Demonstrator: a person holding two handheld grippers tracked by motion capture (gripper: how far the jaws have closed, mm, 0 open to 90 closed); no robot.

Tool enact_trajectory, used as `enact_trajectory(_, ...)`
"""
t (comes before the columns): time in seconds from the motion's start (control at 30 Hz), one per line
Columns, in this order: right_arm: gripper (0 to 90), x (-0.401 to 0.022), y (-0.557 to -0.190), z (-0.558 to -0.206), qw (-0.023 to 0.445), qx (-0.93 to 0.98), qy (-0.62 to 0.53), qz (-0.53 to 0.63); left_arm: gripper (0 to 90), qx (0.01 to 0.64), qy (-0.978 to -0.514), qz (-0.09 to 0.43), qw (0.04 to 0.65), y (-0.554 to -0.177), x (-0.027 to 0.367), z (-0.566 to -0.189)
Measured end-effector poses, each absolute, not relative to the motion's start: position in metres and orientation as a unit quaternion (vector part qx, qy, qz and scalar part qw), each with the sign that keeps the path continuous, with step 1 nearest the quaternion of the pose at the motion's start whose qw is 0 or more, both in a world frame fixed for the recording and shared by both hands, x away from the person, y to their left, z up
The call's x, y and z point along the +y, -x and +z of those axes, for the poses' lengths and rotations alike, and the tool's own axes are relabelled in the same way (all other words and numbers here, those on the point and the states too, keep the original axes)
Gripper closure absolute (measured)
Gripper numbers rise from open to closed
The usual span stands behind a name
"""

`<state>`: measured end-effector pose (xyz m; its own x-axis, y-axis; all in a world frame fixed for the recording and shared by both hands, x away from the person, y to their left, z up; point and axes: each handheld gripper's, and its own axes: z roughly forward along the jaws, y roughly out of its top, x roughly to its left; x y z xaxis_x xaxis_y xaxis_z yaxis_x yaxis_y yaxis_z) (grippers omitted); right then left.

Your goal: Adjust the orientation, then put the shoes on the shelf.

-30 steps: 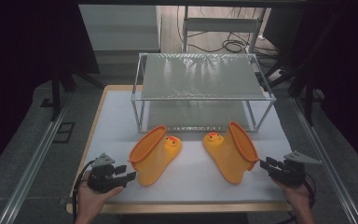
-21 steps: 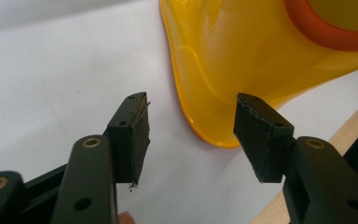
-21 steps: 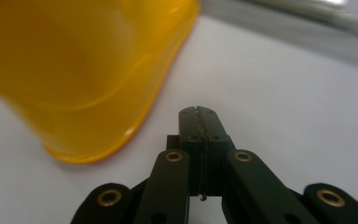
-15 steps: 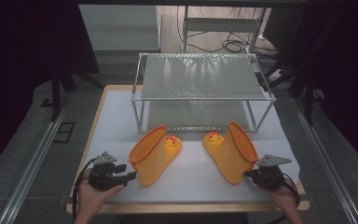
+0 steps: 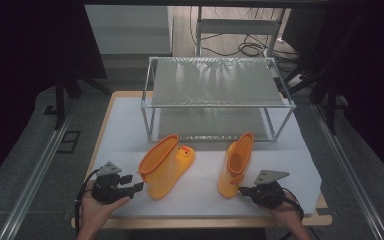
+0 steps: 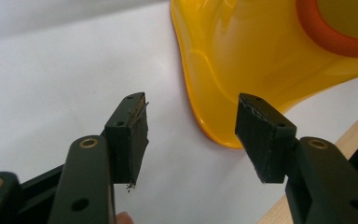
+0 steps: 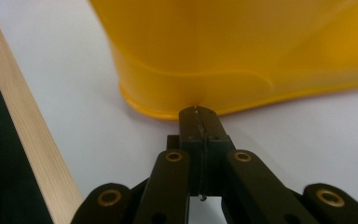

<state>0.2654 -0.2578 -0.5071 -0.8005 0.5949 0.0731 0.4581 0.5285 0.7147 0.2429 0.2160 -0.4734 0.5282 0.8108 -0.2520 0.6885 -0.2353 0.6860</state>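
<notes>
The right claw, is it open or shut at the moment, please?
Shut: the right claw has its jaws pressed together with nothing between them, tips at the yellow boot's sole edge.

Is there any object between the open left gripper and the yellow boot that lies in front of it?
No, nothing visible is in the way. In the left gripper view, the left gripper stands open with bare white table between its jaws, and the sole edge of the yellow boot lies just beyond its tips.
</notes>
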Motion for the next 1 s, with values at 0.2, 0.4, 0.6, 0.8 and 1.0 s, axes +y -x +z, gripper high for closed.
enact_trajectory(0.2, 89.2, -0.235, -0.27, -0.51, 0.091, 0.87, -0.289, 0.388, 44.6, 0.479, -0.783, 0.076, 0.389, -0.246, 0.217, -0.472)
enact_trajectory(0.4, 83.8, -0.243, -0.266, -0.509, 0.097, 0.866, -0.291, 0.395, 44.5, 0.479, -0.784, 0.07, 0.388, -0.248, 0.219, -0.471)
enact_trajectory(0.6, 67.2, -0.286, -0.268, -0.507, 0.12, 0.829, -0.355, 0.415, 44.3, 0.479, -0.783, 0.07, 0.39, -0.247, 0.222, -0.466)
enact_trajectory(0.8, 58.2, -0.308, -0.271, -0.507, 0.13, 0.813, -0.385, 0.417, 44.1, 0.478, -0.784, 0.066, 0.39, -0.247, 0.223, -0.466)
enact_trajectory(1.0, 56.1, -0.312, -0.273, -0.508, 0.138, 0.808, -0.4, 0.411, 43.9, 0.474, -0.788, 0.06, 0.389, -0.249, 0.221, -0.461)
